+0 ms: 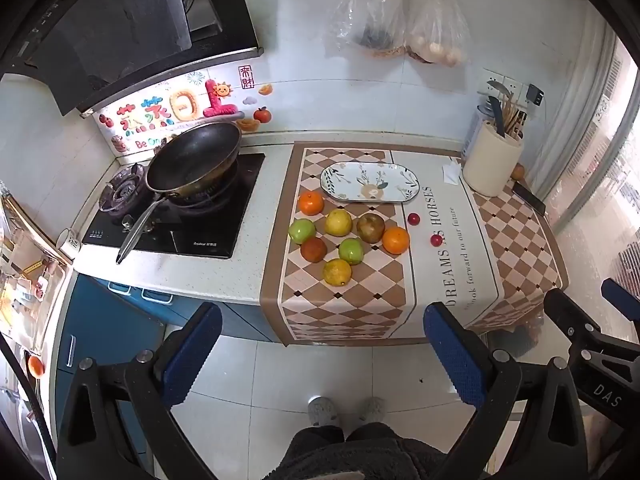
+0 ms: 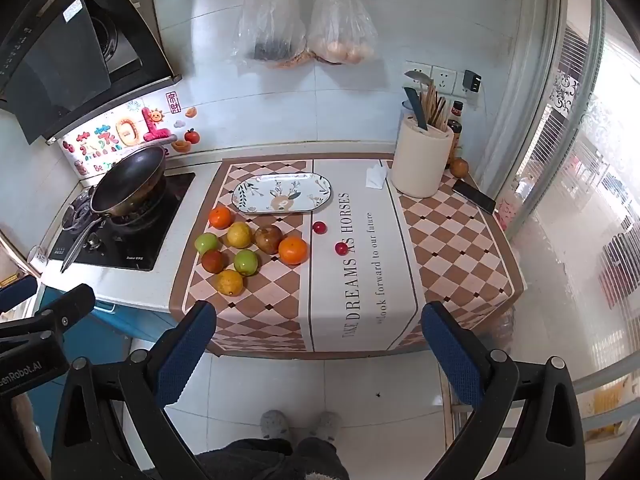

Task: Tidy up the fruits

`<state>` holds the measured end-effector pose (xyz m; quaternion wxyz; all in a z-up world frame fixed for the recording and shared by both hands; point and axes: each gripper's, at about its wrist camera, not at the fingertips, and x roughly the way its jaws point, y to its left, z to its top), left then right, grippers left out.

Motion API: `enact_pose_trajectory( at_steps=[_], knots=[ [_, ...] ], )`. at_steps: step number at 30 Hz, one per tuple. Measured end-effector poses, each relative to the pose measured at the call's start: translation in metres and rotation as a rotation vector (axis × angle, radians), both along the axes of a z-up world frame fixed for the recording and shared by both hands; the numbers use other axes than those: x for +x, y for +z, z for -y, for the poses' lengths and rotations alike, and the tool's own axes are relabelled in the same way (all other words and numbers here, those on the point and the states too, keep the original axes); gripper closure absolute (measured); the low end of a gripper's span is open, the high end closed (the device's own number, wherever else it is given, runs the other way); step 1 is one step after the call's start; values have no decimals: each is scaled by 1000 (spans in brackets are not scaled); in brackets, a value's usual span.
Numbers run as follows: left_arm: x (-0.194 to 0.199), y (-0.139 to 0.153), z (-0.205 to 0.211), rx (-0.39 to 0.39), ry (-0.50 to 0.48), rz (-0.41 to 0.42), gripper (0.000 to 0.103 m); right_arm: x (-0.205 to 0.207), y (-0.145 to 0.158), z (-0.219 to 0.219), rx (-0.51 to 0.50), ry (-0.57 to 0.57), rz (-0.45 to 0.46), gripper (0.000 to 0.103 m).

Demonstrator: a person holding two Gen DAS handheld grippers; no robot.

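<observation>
Several fruits lie in a cluster on the checkered mat (image 1: 344,304): two oranges (image 1: 311,203) (image 1: 395,240), two green apples (image 1: 302,231) (image 1: 351,251), yellow citrus (image 1: 338,222) (image 1: 337,271), a brown fruit (image 1: 370,227) and a dark red one (image 1: 313,249). Two small red fruits (image 1: 413,219) (image 1: 436,240) lie to the right. An empty oval floral plate (image 1: 370,182) (image 2: 282,193) sits behind them. My left gripper (image 1: 322,356) and right gripper (image 2: 318,354) are open and empty, held above the floor in front of the counter, well short of the fruits (image 2: 248,248).
A wok (image 1: 194,160) sits on the gas stove (image 1: 172,216) at the left. A cream utensil holder (image 1: 492,164) and a phone (image 2: 474,197) stand at the back right. Plastic bags (image 2: 304,24) hang on the wall. The person's feet (image 1: 346,410) are on the tiled floor.
</observation>
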<state>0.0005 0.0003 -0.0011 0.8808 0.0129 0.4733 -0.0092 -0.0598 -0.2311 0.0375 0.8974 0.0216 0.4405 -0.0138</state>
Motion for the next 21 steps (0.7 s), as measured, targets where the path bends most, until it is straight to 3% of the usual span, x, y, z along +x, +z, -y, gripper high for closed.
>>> enact_pose_trajectory(
  at_steps=[18,21],
  knots=[
    [-2,-10,5,-1,2,29,0,-5,8,3,-5,-6,11,0],
    [-4,9,8,-2,-1,28,0,-9,11,4,-1,-3,11,0]
  ],
)
